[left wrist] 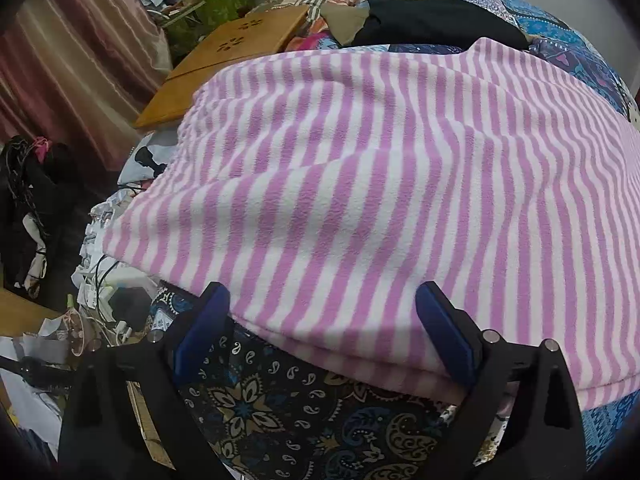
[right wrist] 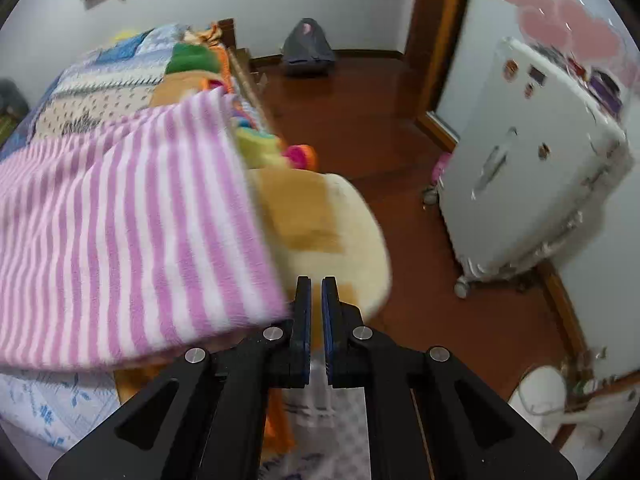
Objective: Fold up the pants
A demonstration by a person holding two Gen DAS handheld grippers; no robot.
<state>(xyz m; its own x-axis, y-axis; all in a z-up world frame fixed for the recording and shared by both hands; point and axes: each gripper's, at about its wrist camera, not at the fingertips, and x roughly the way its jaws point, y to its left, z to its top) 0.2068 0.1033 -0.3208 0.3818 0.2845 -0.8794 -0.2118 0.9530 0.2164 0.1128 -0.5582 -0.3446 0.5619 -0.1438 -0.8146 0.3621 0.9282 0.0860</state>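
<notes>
Patchwork bed [left wrist: 560, 28] bears folded pink-striped fleece pants [left wrist: 360, 184]; left gripper [left wrist: 320, 312] released, right gripper [right wrist: 316, 300] clenched empty.

Pants [left wrist: 360, 184] — pink-and-white stripes

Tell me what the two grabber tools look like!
Both look alike. The left gripper and right gripper have black plastic frames with triangle-shaped cut-outs, round silver pins at the joints, and flat fingers lined with dark blue pads. No cables or sleeves show.
</notes>
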